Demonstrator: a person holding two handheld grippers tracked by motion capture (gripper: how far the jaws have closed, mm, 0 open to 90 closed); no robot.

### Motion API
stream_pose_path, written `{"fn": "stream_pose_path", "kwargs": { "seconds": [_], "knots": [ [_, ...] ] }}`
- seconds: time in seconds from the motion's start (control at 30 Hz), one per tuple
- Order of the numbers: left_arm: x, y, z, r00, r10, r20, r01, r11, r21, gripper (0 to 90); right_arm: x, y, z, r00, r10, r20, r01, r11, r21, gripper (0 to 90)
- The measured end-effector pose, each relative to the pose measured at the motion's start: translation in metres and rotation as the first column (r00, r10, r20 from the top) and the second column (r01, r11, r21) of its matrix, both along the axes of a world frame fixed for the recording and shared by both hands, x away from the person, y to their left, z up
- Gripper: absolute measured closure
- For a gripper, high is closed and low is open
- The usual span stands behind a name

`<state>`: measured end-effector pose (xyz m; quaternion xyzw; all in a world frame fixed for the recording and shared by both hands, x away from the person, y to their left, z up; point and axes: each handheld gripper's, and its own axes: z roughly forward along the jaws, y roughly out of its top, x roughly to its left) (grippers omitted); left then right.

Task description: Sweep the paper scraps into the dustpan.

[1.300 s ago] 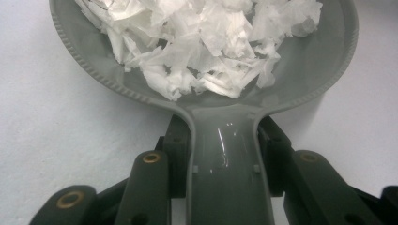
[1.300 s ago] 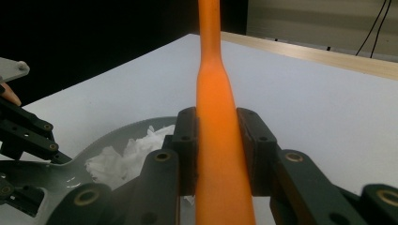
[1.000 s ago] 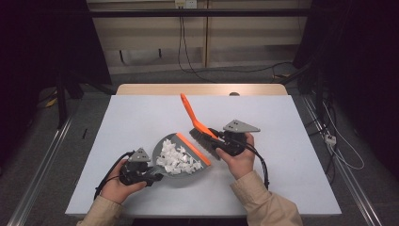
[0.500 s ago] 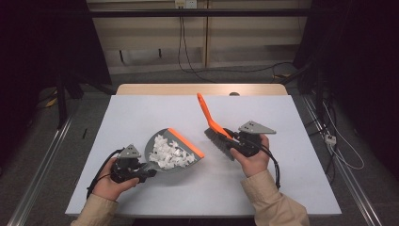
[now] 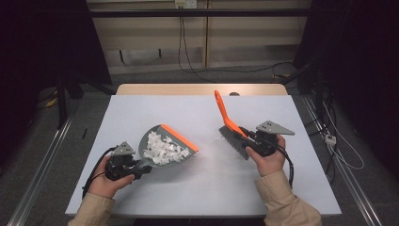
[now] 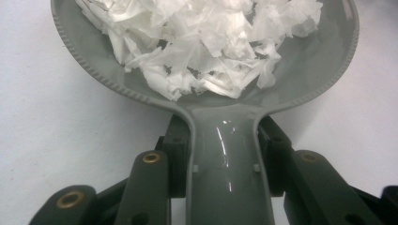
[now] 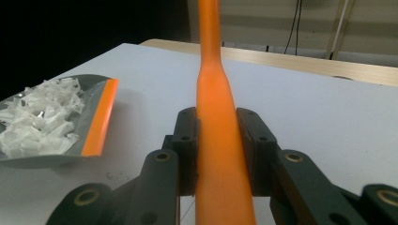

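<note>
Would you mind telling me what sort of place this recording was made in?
Probably a lab recording station: a bare white table against dark surroundings, loose cables along the back wall, and cabled handheld grippers, left gripper holding a dustpan, right gripper a brush.

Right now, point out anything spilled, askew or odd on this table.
Nothing big. The paper scraps sit heaped inside the grey dustpan, held by the left gripper. A few tiny white flecks lie on the table beside its orange lip. The brush is clamped in the right gripper.
</note>
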<state>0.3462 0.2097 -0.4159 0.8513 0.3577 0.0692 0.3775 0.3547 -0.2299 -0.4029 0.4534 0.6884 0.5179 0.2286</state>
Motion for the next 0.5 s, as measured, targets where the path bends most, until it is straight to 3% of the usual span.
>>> {"fn": "stream_pose_path", "kwargs": {
  "seconds": [0.5],
  "knots": [
    [0.004,0.01,0.002,0.9975,0.07,-0.007,-0.07,0.9975,-0.011,63.6,-0.002,-0.025,0.0,0.998,-0.064,0.004,0.064,0.998,0.012,71.8]
  ]
}}
